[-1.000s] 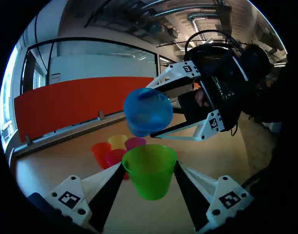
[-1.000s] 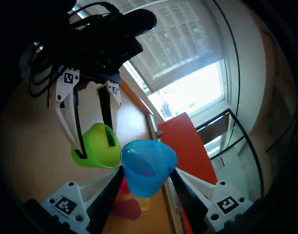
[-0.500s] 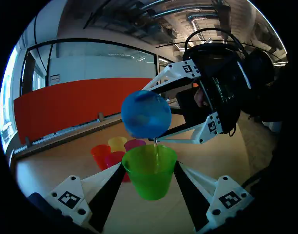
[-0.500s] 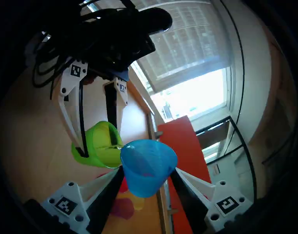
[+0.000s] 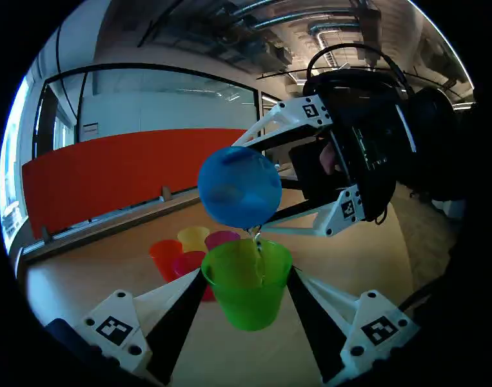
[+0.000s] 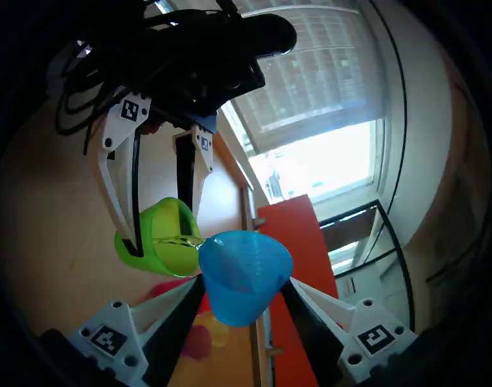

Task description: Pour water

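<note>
- Tipped a shade further than half a second ago, the blue cup (image 5: 238,187) now sends a clearer thread of water (image 5: 256,248) from its lower rim into the green cup (image 5: 246,297); the green cup has kept its place.
- Left gripper (image 5: 246,274): its two fingers press on opposite sides of the green cup and hold it upright, clear of the tabletop (image 5: 355,258).
- Right gripper (image 5: 249,187): its fingers clamp the blue cup from both sides, just above the green cup and slightly behind its far rim. The blue cup lies almost on its side, with its base turned toward the left gripper view.
- A hand (image 5: 326,155) shows behind the right gripper's dark body, above and to the right of the green cup.
- In the right gripper view, the blue cup's open mouth sits level with the green cup's rim and the stream crosses the short gap between them.
- Behind the green cup and to its left, four small cups stand close together on the tabletop: red (image 5: 165,253), yellow (image 5: 194,235), purple (image 5: 223,237) and pink (image 5: 187,261).
- Farther behind the green cup, an orange partition (image 5: 117,168) runs along the tabletop's far edge.
</note>
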The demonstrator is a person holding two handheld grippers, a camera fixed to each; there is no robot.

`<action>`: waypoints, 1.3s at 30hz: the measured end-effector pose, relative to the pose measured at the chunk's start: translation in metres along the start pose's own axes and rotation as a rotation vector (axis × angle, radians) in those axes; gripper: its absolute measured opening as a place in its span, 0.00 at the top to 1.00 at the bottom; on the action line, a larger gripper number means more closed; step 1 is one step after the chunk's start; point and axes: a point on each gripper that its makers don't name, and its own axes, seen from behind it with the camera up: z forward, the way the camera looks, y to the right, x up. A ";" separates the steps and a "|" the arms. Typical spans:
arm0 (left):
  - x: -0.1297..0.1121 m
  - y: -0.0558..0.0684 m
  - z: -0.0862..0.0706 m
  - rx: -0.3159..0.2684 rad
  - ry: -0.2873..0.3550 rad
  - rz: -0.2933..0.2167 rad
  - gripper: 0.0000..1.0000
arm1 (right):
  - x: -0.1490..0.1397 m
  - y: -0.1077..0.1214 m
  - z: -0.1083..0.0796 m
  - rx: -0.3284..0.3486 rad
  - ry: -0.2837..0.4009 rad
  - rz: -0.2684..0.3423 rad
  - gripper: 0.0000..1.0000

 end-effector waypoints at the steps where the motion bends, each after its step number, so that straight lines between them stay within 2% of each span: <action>1: 0.000 0.000 0.000 0.000 0.000 0.000 0.13 | 0.000 0.000 0.000 -0.001 0.000 -0.003 0.13; 39: 0.000 -0.001 0.003 0.000 0.000 0.000 0.13 | -0.003 0.011 0.001 -0.027 -0.012 -0.109 0.12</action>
